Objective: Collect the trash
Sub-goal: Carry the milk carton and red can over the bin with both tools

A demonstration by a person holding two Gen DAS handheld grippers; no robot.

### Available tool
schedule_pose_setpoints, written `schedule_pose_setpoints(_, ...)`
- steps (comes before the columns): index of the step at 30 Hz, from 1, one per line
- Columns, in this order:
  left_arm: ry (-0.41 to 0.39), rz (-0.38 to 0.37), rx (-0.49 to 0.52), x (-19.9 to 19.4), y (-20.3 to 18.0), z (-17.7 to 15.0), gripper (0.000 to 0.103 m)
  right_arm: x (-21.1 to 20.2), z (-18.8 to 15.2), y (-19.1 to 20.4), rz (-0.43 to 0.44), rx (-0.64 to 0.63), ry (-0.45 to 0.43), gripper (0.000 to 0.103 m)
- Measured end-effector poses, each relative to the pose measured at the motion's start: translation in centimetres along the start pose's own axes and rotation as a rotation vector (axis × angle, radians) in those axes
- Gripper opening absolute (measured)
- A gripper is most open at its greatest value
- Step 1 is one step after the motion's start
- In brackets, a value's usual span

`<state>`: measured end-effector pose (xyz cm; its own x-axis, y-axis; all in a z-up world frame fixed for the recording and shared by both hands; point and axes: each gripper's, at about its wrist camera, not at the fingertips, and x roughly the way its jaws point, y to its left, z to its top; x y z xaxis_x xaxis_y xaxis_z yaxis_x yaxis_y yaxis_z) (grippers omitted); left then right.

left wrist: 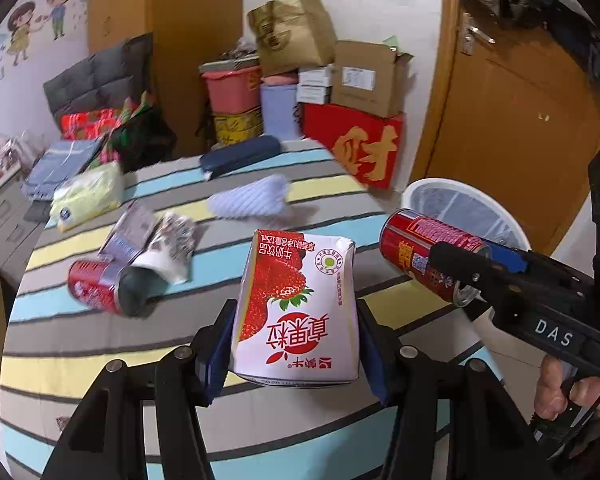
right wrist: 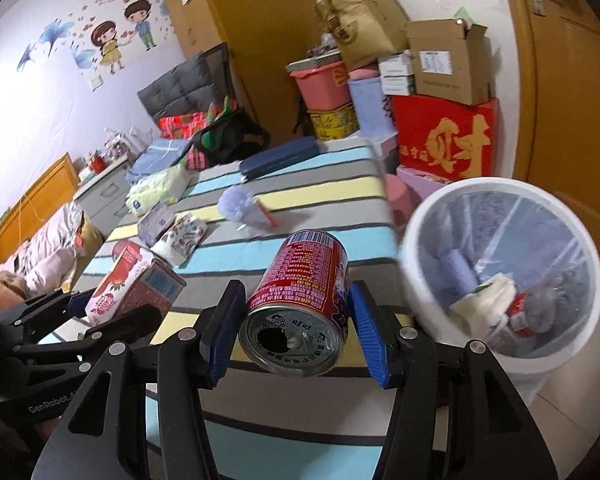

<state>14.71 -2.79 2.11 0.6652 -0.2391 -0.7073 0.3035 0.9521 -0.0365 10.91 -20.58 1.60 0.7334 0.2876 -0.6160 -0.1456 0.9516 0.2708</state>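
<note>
Sideways, can (right wrist: 300, 304) mouth toward camera

The right gripper (left wrist: 466, 276) body reads "DAS" at four o'clock in the left view. The left gripper (right wrist: 80, 312) body reads "GenRobot" at eight o'clock in the right view. The carton (left wrist: 298, 312) shows upside-down "125mL" and "真果粒". The red box (right wrist: 446, 140) bears gold "财".

Left gripper (left wrist: 296, 344) is clamped on a milk carton (left wrist: 298, 308) between its fingers; right gripper (right wrist: 296, 330) is closed round a red can (right wrist: 300, 304), both held up.
</note>
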Motion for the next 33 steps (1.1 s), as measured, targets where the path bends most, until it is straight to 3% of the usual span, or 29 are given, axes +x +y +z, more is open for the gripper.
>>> schedule_pose_setpoints(9, -0.03, -0.059, 0.066, 0.9, -5.5, 2.5, 0.056, -2.9, 1.0, -4.6, -0.081, 0.058, -0.077, 0.055)
schedule_pose_setpoints(19, -0.031, -0.148, 0.142, 3.2, -12.3, 5.1, 0.056, -4.4, 1.1, -9.5, -0.171, 0.131, -0.095, 0.055)
schedule_pose_setpoints(26, 0.011, -0.212, 0.164, 6.1, -15.8, 6.1, 0.056, -4.0, 1.2, -12.6, -0.219, 0.171, -0.068, 0.055)
schedule_pose_setpoints(33, 0.058, -0.222, 0.173, 9.3, -17.9, 6.6, 0.056, -2.5, 1.1, -14.4, -0.232, 0.182, -0.011, 0.055)
